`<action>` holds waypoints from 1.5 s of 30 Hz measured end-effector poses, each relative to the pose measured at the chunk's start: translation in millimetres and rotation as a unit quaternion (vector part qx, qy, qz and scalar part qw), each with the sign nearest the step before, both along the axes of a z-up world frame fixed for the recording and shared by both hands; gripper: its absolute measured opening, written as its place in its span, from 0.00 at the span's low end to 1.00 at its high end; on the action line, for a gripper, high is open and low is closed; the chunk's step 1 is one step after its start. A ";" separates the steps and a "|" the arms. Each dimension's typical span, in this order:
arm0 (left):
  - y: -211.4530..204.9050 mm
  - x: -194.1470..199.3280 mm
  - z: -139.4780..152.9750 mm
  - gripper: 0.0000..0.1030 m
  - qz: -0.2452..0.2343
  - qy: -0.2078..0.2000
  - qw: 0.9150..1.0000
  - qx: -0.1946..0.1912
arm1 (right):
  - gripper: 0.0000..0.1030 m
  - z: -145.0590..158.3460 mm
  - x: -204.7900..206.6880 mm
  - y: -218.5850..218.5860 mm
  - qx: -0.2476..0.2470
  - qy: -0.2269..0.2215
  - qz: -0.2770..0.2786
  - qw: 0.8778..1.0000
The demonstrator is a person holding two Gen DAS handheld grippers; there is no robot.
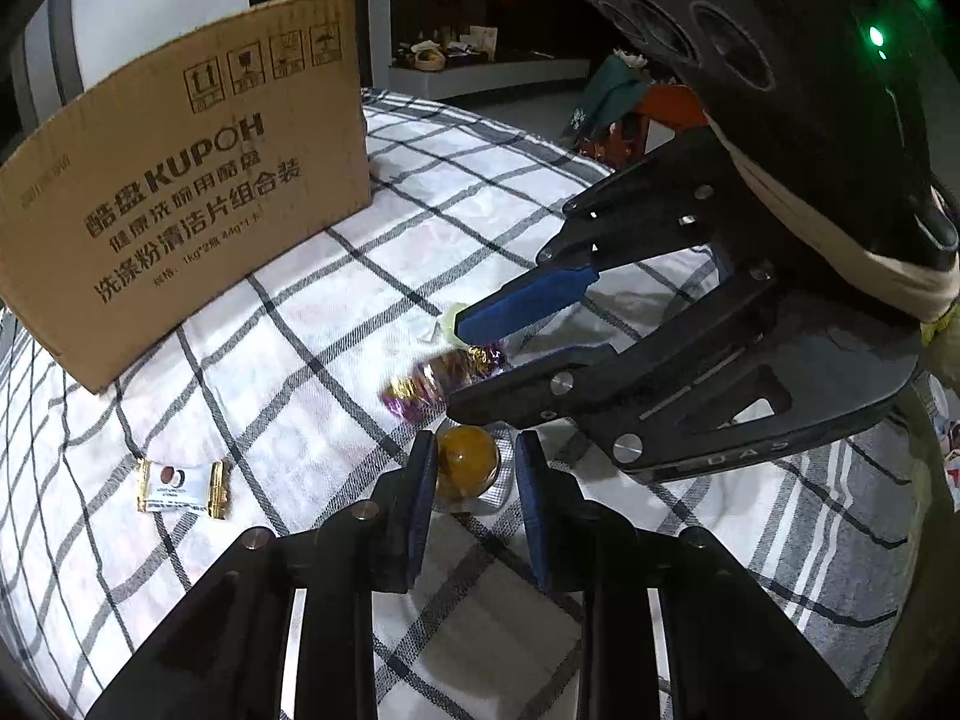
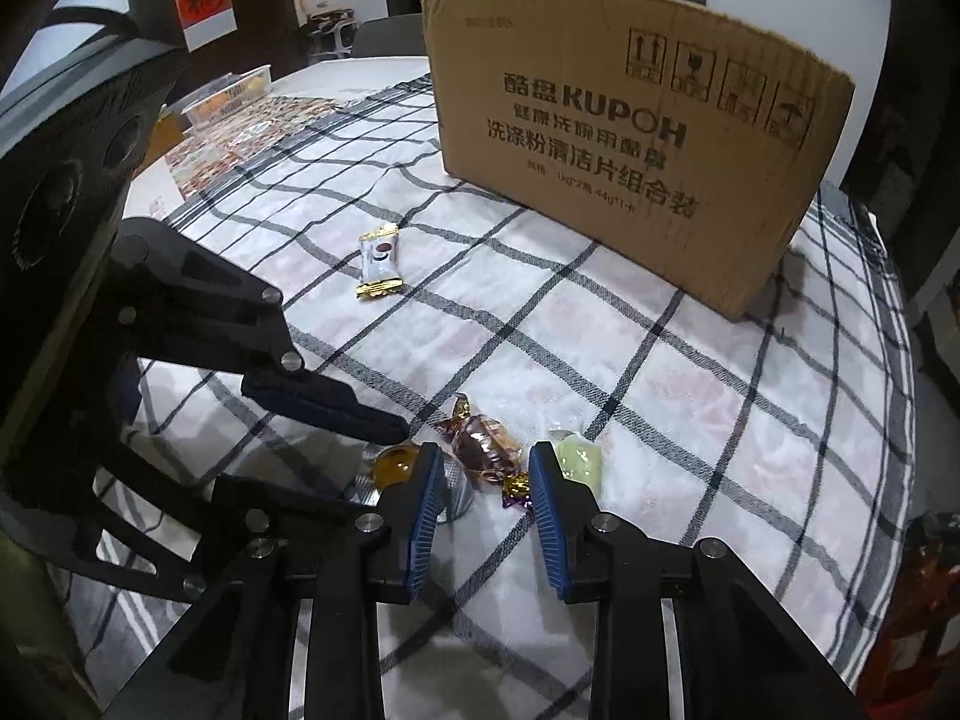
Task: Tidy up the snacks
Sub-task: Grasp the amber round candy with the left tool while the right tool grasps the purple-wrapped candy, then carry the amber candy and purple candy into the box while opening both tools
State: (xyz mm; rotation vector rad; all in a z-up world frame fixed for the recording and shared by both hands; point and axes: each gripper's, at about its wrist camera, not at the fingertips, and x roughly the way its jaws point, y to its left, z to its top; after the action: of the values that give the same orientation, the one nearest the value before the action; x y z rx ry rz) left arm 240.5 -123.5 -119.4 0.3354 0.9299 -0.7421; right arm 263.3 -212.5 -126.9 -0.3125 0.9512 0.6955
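two hand-held grippers are down low over a counter [image 2: 690, 408] covered in a white cloth with dark check lines, both angled steeply at the same little cluster of sweets. the left hand-held gripper [image 1: 477, 450] has its blue pads either side of a round amber candy [image 1: 467, 461] in clear wrap; the left pad looks to be touching it, the right pad stands just off it with a sliver of cloth showing, so the jaws are narrow but not clamped on it. the right hand-held gripper [image 2: 487, 468] has its pads standing apart around the gold twisted tail of a purple foil candy [image 2: 483, 445], whose body lies just ahead of the tips; the pads aren't pressing on the wrapper as far as i can see, so that one's not gripping either. just outside its right fingertip lies a pale green candy [image 2: 577, 459], touching or nearly touching the pad, can't tell which. in the left wrist view the right hand-held gripper reaches in from the right, its upper blue pad over the green candy and the purple one between its two fingers. a white snack packet with gold ends [image 2: 379, 269] lies by itself well ahead of the right hand-held gripper and off to the left of the left one. past all of it a cardboard box [image 2: 630, 138] stands on the cloth, printed kupoh, top not visible from here.
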 end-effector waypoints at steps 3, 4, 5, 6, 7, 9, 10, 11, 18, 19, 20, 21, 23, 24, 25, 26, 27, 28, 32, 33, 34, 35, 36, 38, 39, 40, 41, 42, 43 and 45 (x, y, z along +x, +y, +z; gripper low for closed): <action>0.9 1.9 -1.8 0.26 0.006 0.001 1.000 -0.002 | 0.29 -4.5 6.1 0.0 0.002 0.008 -0.004 1.000; 0.9 2.7 -2.4 0.26 0.008 0.004 1.000 -0.004 | 0.28 -5.9 7.9 -0.1 0.004 0.011 -0.007 1.000; 1.0 3.0 -2.7 0.26 0.009 0.005 1.000 -0.004 | 0.28 -7.9 10.1 -0.1 0.004 0.015 -0.010 1.000; 0.9 2.4 -3.1 0.26 0.010 0.004 1.000 -0.003 | 0.28 -9.1 11.4 -0.1 0.007 0.017 -0.013 1.000; 0.3 2.0 -3.5 0.26 0.011 0.001 1.000 -0.003 | 0.25 -9.8 12.0 -0.1 0.009 0.018 -0.015 1.000; 1.1 2.2 -3.6 0.23 0.017 0.000 1.000 -0.005 | 0.21 -9.7 10.5 0.5 0.016 0.019 -0.016 1.000; 1.9 3.0 -4.0 0.23 0.019 0.002 1.000 -0.008 | 0.17 -9.2 9.5 0.6 0.016 0.017 -0.016 1.000; 2.6 2.6 -3.9 0.22 0.021 0.003 1.000 -0.010 | 0.17 -8.4 7.3 1.5 0.014 0.011 -0.017 1.000; 6.4 -3.6 -0.7 0.22 0.044 -0.002 0.999 -0.003 | 0.17 -4.4 1.1 -1.2 0.007 -0.007 -0.050 0.999; 7.2 -4.5 0.5 0.22 0.048 -0.002 0.999 -0.002 | 0.17 -3.6 0.6 -1.8 0.005 -0.008 -0.058 0.998; 8.6 -5.3 2.1 0.22 0.055 -0.003 0.998 0.001 | 0.17 -2.0 -0.3 -2.9 0.008 -0.008 -0.066 0.998; 10.2 -6.3 3.8 0.22 0.061 -0.004 0.998 0.000 | 0.17 0.6 -1.7 -4.0 0.012 -0.010 -0.073 0.997; 14.1 -8.5 8.3 0.22 0.074 -0.009 0.997 -0.001 | 0.17 6.4 -4.3 -6.9 0.019 -0.014 -0.090 0.996; 16.4 -9.2 11.0 0.22 0.079 -0.010 0.997 -0.004 | 0.17 9.4 -5.7 -7.6 0.023 -0.016 -0.098 0.995; 18.5 -10.1 14.3 0.22 0.086 -0.013 0.996 -0.006 | 0.17 11.6 -7.4 -8.7 0.025 -0.018 -0.104 0.994; 20.5 -10.4 18.2 0.22 0.094 -0.017 0.995 -0.007 | 0.17 15.0 -9.5 -9.0 0.030 -0.020 -0.110 0.993; 22.8 -10.8 22.0 0.22 0.100 -0.020 0.995 -0.010 | 0.17 19.1 -12.3 -9.2 0.037 -0.023 -0.116 0.992; 24.7 -11.3 25.6 0.22 0.105 -0.023 0.994 -0.015 | 0.17 22.7 -14.6 -9.1 0.042 -0.027 -0.123 0.991; 34.9 -15.0 44.1 0.22 0.132 -0.040 0.990 -0.031 | 0.17 35.8 -21.1 -8.0 0.069 -0.029 -0.144 0.987; 37.1 -15.2 48.6 0.22 0.138 -0.043 0.989 -0.034 | 0.17 40.1 -22.3 -8.6 0.078 -0.028 -0.150 0.985; 40.0 -16.0 53.7 0.22 0.144 -0.047 0.988 -0.038 | 0.17 43.0 -23.4 -8.8 0.083 -0.029 -0.154 0.984; 43.7 -17.1 60.4 0.22 0.151 -0.053 0.986 -0.043 | 0.17 47.9 -24.8 -8.8 0.087 -0.034 -0.161 0.983; 46.3 -17.5 65.0 0.22 0.156 -0.057 0.985 -0.046 | 0.17 51.1 -25.9 -8.9 0.089 -0.039 -0.165 0.982; 52.5 -17.8 77.6 0.22 0.167 -0.068 0.982 -0.054 | 0.17 58.2 -28.1 -9.1 0.095 -0.048 -0.173 0.979; 55.1 -18.1 82.6 0.22 0.170 -0.072 0.981 -0.058 | 0.17 63.6 -29.0 -9.2 0.102 -0.052 -0.178 0.977; 57.8 -18.7 88.0 0.22 0.174 -0.077 0.980 -0.062 | 0.17 66.6 -29.1 -9.1 0.105 -0.054 -0.180 0.977; 60.7 -18.9 94.6 0.22 0.179 -0.085 0.978 -0.065 | 0.17 71.0 -29.8 -8.9 0.109 -0.059 -0.185 0.975; 62.8 -19.5 99.5 0.22 0.181 -0.091 0.977 -0.067 | 0.17 76.2 -29.9 -9.0 0.116 -0.062 -0.188 0.973; 65.6 -19.9 106.2 0.22 0.184 -0.099 0.975 -0.071 | 0.17 81.6 -29.3 -8.7 0.123 -0.066 -0.192 0.972; 69.0 -18.8 115.2 0.22 0.190 -0.107 0.973 -0.078 | 0.17 89.5 -28.2 -8.7 0.133 -0.073 -0.197 0.969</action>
State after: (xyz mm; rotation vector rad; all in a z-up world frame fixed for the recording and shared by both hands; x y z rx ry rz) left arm 221.7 -54.4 -4.2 0.0895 0.6994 -0.4121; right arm 235.1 -221.3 -37.5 0.0636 0.7388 0.4187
